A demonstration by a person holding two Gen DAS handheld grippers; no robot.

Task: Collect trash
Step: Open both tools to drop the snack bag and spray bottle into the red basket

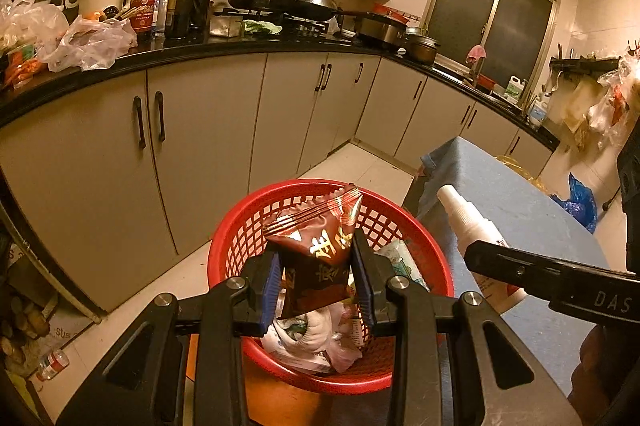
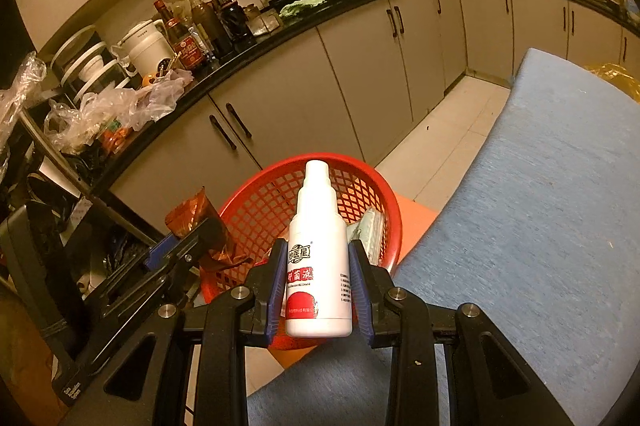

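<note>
Holding two pieces at once, you are close to the drop. Your left gripper (image 1: 316,276) has its blue pads pressed on both sides of a brown snack packet (image 1: 316,246), jaws only partly apart, and the packet hangs right over the red basket (image 1: 232,226). Your right gripper (image 2: 318,290) is clamped the same way on the lower body of a white spray bottle (image 2: 320,246), which stands upright between the jaws with its cap toward the far side.

From the right wrist view, the bottle sits over the near right part of the basket rim, just beside the edge of the blue-covered table (image 2: 540,206); whether it is fully above the opening I cannot tell.

Inside the basket you already have crumpled white wrappers (image 1: 316,338) and a pale packet (image 1: 404,262) against the right wall, so some collecting looks done. What remains, by my reading, is to let go of both items over the opening. The table surface that shows near you is bare, apart from something yellow at its far right end.

Further out, the black counter (image 1: 200,54) along the far left carries loose plastic bags (image 1: 88,42) among bottles and pots; whether those count as trash for this job is not clear.
</note>
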